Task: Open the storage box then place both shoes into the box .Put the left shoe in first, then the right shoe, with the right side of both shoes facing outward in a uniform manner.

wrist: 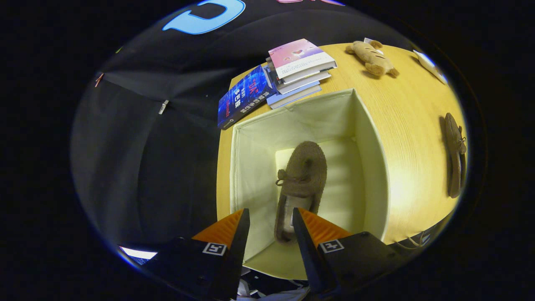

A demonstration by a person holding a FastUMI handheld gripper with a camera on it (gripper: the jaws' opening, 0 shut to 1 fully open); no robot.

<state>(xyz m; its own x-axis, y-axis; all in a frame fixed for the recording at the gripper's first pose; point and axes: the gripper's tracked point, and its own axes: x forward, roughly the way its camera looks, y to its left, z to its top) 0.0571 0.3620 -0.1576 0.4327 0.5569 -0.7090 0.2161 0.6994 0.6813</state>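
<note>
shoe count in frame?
2. One shoe lies inside the open storage box, just ahead of the open tongs, untouched. The other shoe sits on the table, right of the box.

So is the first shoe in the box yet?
Yes. One brown shoe lies on the floor of the open box; the gripper hangs above, jaws apart, holding nothing.
</note>
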